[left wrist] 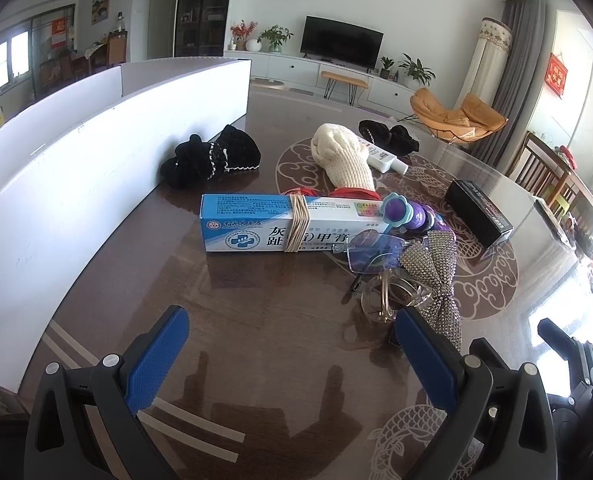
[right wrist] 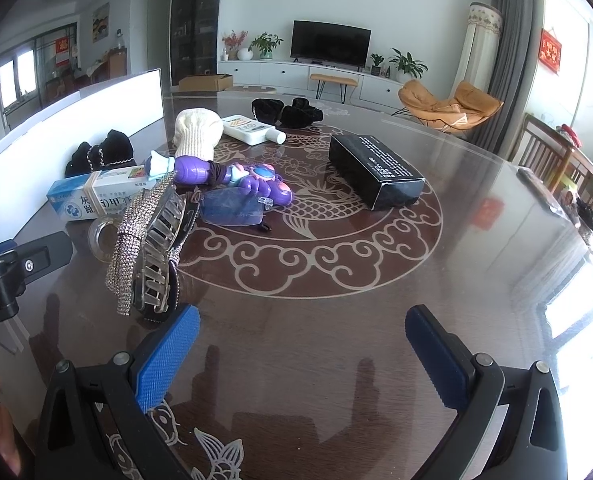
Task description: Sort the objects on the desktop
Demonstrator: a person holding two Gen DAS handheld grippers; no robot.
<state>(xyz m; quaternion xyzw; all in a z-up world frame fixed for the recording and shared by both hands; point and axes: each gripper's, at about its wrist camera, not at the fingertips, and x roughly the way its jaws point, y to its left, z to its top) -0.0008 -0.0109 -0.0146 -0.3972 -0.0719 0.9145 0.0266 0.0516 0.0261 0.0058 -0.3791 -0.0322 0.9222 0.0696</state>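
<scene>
A blue-and-white ointment box (left wrist: 280,222) (right wrist: 96,198) bound with rubber bands lies ahead of my open left gripper (left wrist: 292,330), which holds nothing. A rhinestone bow hair claw (left wrist: 436,268) (right wrist: 152,240) rests beside the right finger of that gripper and just left of my open, empty right gripper (right wrist: 302,330). Clear glasses (left wrist: 376,252) (right wrist: 232,208), a purple toy (left wrist: 408,212) (right wrist: 232,178), a cream knit glove (left wrist: 344,156) (right wrist: 198,130), a white bottle (left wrist: 384,158) (right wrist: 252,128) and a black box (left wrist: 478,212) (right wrist: 376,168) lie around them.
A white partition board (left wrist: 76,168) (right wrist: 76,120) stands along the table's left side, with a black velvet scrunchie (left wrist: 212,156) (right wrist: 100,152) against it. More black fabric (left wrist: 388,134) (right wrist: 288,114) lies at the far side. A clear bangle (left wrist: 380,296) (right wrist: 102,238) sits by the hair claw. Chairs stand at the right.
</scene>
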